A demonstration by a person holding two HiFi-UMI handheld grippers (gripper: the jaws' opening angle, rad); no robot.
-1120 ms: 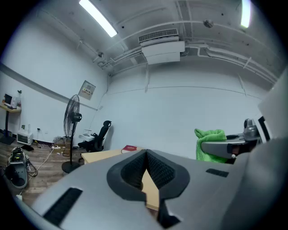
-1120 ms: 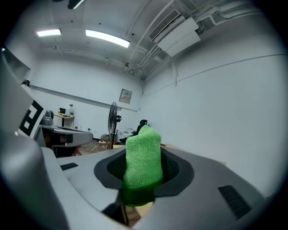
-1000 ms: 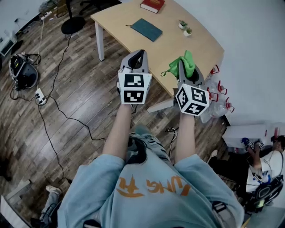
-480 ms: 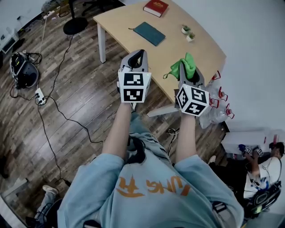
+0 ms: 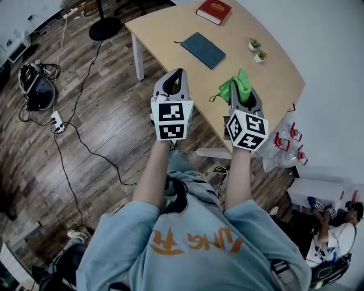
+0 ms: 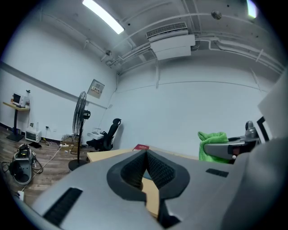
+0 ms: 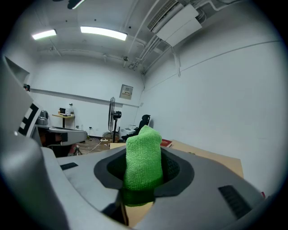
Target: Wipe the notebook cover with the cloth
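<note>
In the head view I stand a little back from the table [image 5: 170, 28], with both arms held out in front of me. The notebook [image 5: 203, 50] lies flat and closed on the tabletop, well apart from both grippers. A red book [image 5: 214, 11] lies beyond it, and two small plants [image 5: 257, 48] stand to the right. My right gripper [image 5: 241, 86] carries the green cloth [image 5: 238, 82], which sticks out past its tip. My left gripper [image 5: 177, 75] is over the floor, just beside the table edge.

In the left gripper view the jaws are pressed together and nothing is between them.

In the right gripper view the jaws are closed on the cloth, and a thick fold of it stands up between them.

So I judge that the first part is done: the cloth is in my grip. The wiping itself has not begun, because the cloth does not touch the cover. What is left is to reach the notebook, lay the cloth on it and rub across the cover.
</note>
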